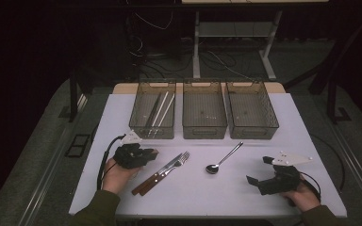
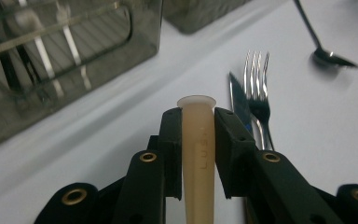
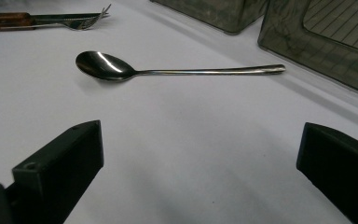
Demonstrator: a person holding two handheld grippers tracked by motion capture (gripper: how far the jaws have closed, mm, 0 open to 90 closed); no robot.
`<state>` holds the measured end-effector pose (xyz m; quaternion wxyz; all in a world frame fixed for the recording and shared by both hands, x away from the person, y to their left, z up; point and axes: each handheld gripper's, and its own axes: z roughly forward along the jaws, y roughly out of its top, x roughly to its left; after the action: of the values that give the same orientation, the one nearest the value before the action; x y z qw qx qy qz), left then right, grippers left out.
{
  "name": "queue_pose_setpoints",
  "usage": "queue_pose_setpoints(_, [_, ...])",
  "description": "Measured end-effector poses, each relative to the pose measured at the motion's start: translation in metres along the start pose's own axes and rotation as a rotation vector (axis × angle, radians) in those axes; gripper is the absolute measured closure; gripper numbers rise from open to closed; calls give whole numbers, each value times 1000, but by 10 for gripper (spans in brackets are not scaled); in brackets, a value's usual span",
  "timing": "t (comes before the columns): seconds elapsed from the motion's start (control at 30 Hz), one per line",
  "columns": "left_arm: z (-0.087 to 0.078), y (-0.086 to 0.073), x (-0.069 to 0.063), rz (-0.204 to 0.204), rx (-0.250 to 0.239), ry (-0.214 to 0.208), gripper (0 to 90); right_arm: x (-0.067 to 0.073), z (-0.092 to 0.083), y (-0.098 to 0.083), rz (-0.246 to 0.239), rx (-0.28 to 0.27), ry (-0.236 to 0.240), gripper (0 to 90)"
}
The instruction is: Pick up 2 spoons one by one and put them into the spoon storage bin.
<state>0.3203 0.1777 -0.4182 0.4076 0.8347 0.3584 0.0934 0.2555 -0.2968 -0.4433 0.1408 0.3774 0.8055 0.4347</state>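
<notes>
On the white counter (image 1: 264, 122), we logged one left gripper (image 2: 198, 123), its fingers (image 2: 170, 140) pinching a cream-coloured chopstick (image 2: 198, 140) that stood upright between them, its flared end just above the finger tops. Right gripper (image 3: 200, 154): fingers spread wide, nothing between them, low over the bare counter near the spoon (image 3: 168, 70). Along the far side we counted three smoked plastic bins; the left bin (image 1: 154, 110) already held pale sticks, seemingly more chopsticks, and the middle bin (image 1: 204, 110) and right bin (image 1: 251, 110) looked bare. Beside the left gripper lay a knife (image 1: 158, 175) and a fork (image 1: 174, 165), side by side and touching.

Risks noted, as our judgement: the chopstick was smooth and tapered, so it could slide or pivot in the grip on the way to the left bin; a long unseen lower end could catch the bin's rim or nudge the knife and fork.

Not made out: the chopstick's lower end, cut off below the fingers in the left gripper view; the faint lettering on its side; the exact count of sticks behind the tinted wall; whether the knife's blade lay under the fork.
</notes>
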Motion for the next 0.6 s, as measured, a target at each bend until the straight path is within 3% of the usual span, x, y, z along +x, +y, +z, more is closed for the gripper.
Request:
queue_pose_setpoints(0.27, [0,18,-1,-12,-54,-14,731,1,3,1,-7,6,5,7])
queue_pose_setpoints(0.6, [5,40,-9,12,-104,-31,731,2,5,1,-10,5,8,7])
